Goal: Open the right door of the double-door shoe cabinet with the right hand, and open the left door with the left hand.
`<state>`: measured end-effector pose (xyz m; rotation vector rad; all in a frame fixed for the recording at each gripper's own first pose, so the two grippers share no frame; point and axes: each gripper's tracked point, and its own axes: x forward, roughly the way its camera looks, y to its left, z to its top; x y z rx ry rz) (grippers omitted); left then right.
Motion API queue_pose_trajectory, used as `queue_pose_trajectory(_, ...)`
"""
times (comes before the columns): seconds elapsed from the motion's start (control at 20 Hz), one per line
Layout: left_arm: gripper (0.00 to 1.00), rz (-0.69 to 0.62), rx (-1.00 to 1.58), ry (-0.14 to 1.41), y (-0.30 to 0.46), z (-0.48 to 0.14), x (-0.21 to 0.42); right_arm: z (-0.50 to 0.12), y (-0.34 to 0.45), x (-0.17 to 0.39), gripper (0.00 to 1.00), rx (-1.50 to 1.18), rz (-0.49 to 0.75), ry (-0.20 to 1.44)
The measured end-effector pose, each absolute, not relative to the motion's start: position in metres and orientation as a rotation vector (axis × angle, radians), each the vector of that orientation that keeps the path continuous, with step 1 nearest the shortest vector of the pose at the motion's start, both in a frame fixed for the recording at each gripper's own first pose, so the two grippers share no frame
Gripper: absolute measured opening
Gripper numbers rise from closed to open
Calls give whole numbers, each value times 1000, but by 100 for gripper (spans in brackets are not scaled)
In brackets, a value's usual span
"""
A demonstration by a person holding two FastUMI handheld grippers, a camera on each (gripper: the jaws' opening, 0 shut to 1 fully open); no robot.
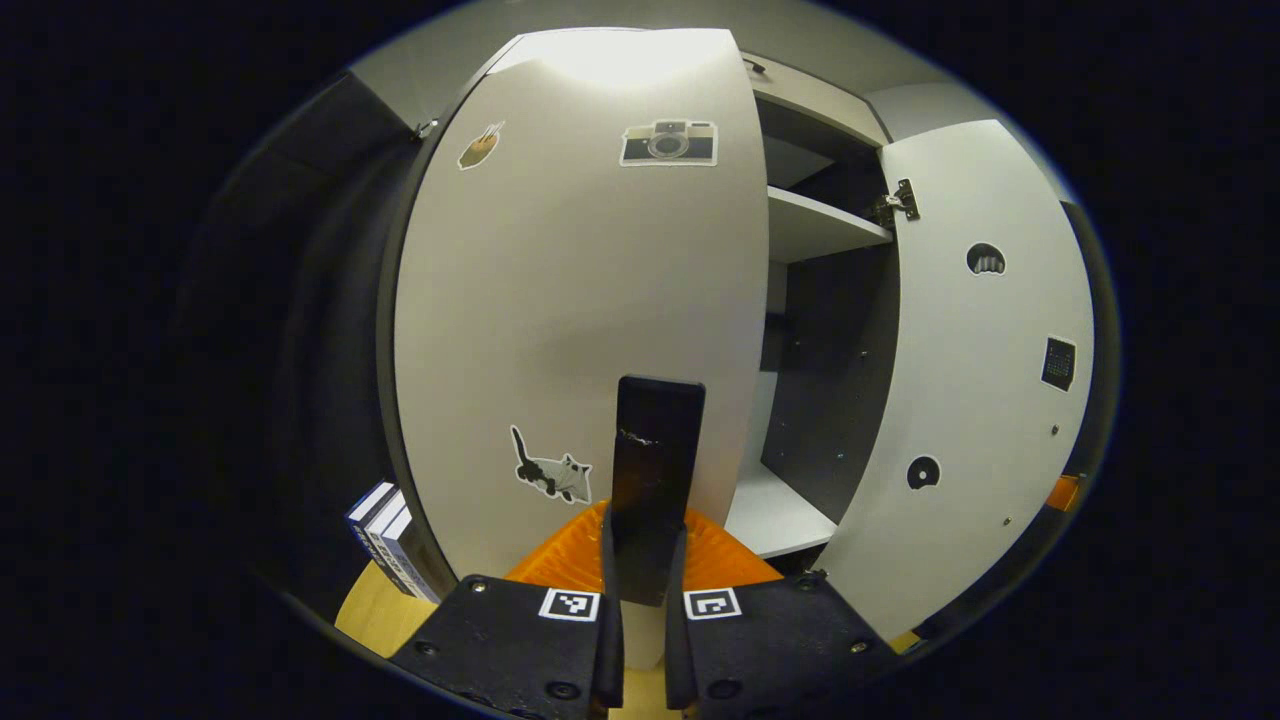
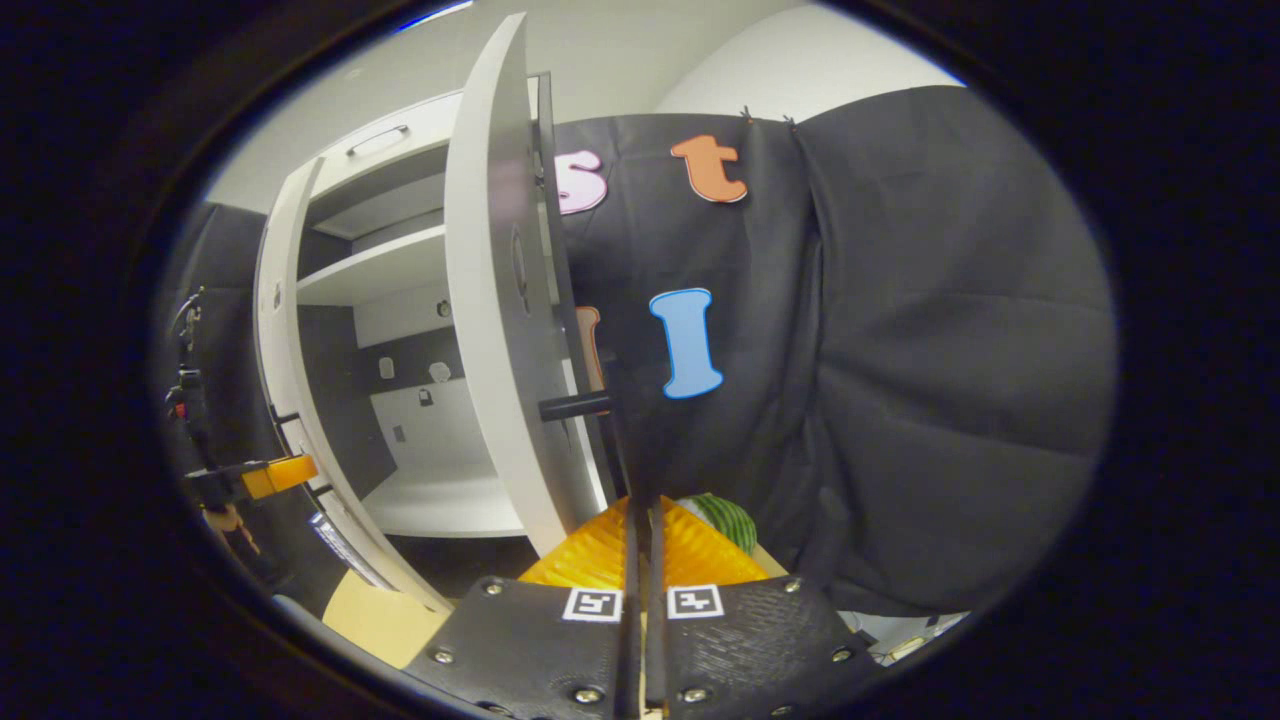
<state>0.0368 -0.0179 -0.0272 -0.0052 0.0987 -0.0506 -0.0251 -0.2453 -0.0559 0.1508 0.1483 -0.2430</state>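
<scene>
The shoe cabinet (image 1: 830,110) stands right in front of me, pale grey with dark inner walls and white shelves (image 1: 820,225). In the left gripper view its left door (image 1: 580,290) fills the middle, carrying a camera sticker (image 1: 668,143), a cat sticker (image 1: 550,472) and a small brown sticker (image 1: 480,148). The right door (image 1: 985,380) is swung wide, showing its inner face and a metal hinge (image 1: 900,203). My left gripper (image 1: 645,545) has its fingers clenched on the left door's dark upright handle (image 1: 655,470), one finger on each side. A few books (image 1: 388,540) stand on the wooden floor (image 1: 372,612) beside the cabinet's left side.

The right gripper view adds what the other cannot: the right door (image 2: 495,330) seen edge-on, with its thin dark handle (image 2: 625,440) running down between my right gripper's (image 2: 643,545) fingers, which are pinched on it. The left door (image 2: 285,400) stands partly open there, and I can see the other gripper (image 2: 270,477) at it. A green striped object (image 2: 728,518) lies low beside the black cloth (image 2: 900,350).
</scene>
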Motion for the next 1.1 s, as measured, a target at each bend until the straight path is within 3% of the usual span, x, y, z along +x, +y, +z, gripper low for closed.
queue_pose_trajectory(1.0, 16, 49, -2, 116, 24, -26, -28, -57, -246, -26, 2, 149, -248, 159)
queue_pose_trajectory(1.1, 12, 63, 0, 116, 29, -26, -32, -57, -246, -26, 5, 150, -248, 158)
